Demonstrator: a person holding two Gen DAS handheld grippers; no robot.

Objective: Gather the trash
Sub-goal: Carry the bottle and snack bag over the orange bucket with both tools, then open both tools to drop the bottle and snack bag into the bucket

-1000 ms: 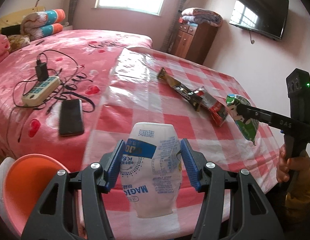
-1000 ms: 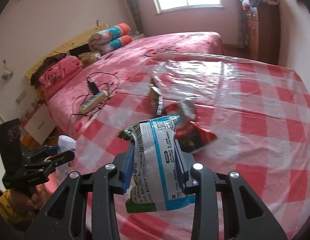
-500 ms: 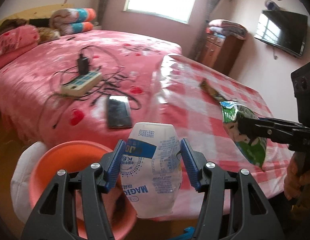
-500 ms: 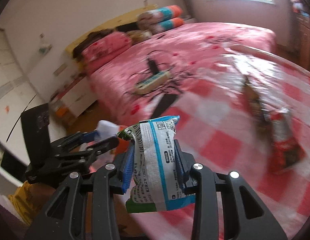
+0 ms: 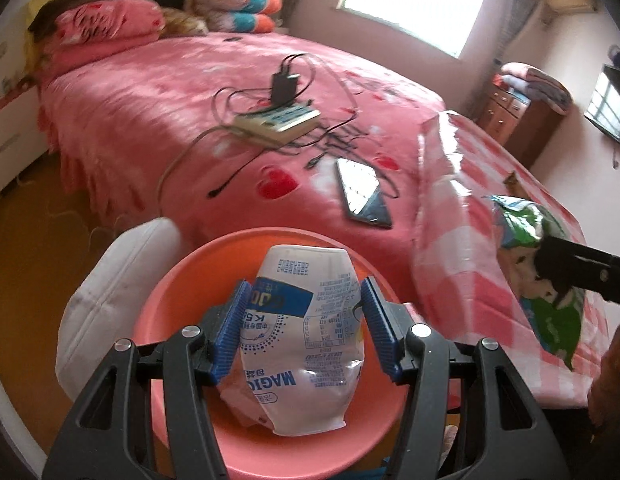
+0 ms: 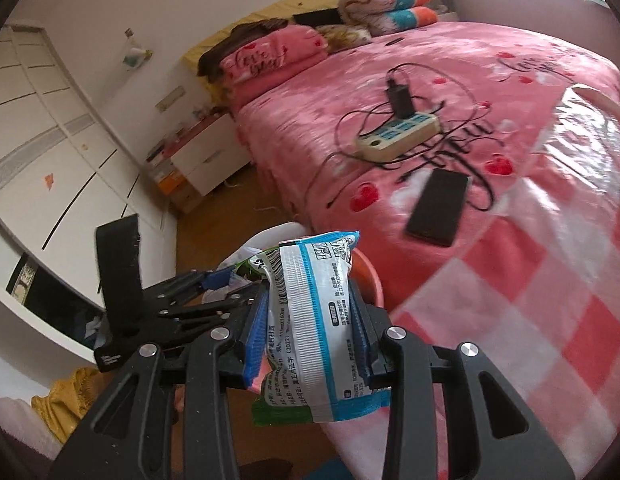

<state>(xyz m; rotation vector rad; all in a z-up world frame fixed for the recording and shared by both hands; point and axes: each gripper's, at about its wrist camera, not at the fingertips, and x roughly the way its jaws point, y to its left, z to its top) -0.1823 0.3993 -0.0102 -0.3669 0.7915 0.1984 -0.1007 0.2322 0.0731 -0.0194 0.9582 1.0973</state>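
My left gripper (image 5: 303, 330) is shut on a crumpled white plastic bottle (image 5: 305, 344) and holds it over an orange bin (image 5: 177, 280) with a white liner beside the bed. My right gripper (image 6: 310, 334) is shut on a green and blue snack wrapper (image 6: 314, 332); the wrapper also shows at the right of the left wrist view (image 5: 538, 276). In the right wrist view the left gripper (image 6: 213, 288) is just ahead to the left, over the bin's rim (image 6: 370, 276).
A pink bed (image 5: 189, 92) holds a power strip with cables (image 5: 277, 122) and a black phone (image 5: 364, 192). A red-checked plastic cloth (image 5: 462, 216) covers the bed's near end. White drawers (image 6: 205, 152) stand by the wall on a wooden floor.
Both grippers have swung left, away from the checked cloth. The bottle now hangs over the orange bin, and the wrapper has come close beside it.
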